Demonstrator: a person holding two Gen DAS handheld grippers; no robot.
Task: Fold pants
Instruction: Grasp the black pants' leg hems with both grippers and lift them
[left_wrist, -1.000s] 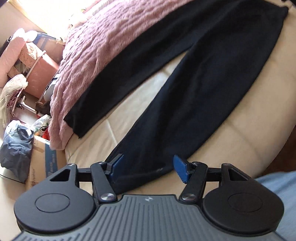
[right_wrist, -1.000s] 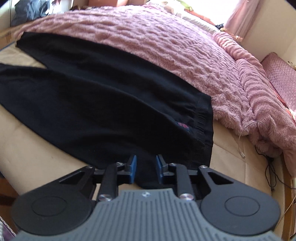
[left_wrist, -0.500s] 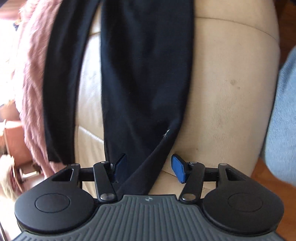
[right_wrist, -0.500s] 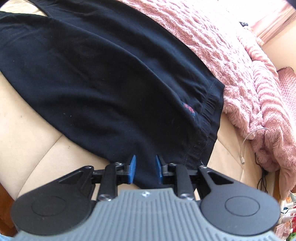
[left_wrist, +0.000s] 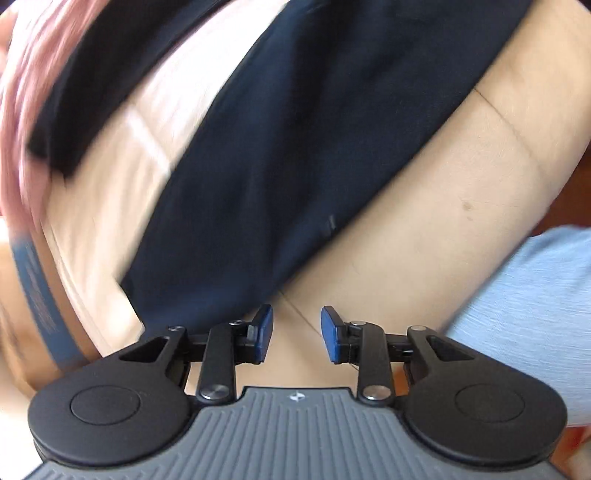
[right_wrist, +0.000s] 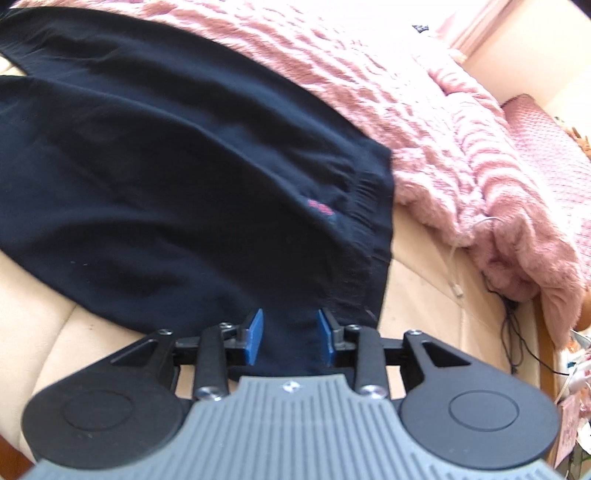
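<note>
Black pants (right_wrist: 155, 166) lay spread on the beige mattress (left_wrist: 424, 221), beside the pink blanket (right_wrist: 424, 110). My left gripper (left_wrist: 297, 334), jaws just narrowing, held nothing, hem just beside it. My right gripper (right_wrist: 290, 336), just widening, loosely straddled the waistband corner.

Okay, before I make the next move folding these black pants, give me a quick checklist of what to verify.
1. Cloth in the left tool: not ok. Its jaws have just been closing, but only bare mattress shows between them.
2. Leg cuff near the left tool: ok, it lies just left of the jaws.
3. Right tool grip on the pants: cannot tell. Its jaws have just been opening, with waistband-end cloth between them.
4. Pants lying flat: ok in the right wrist view.
5. Pink blanket clear of the pants: cannot tell; it borders their far edge.
</note>
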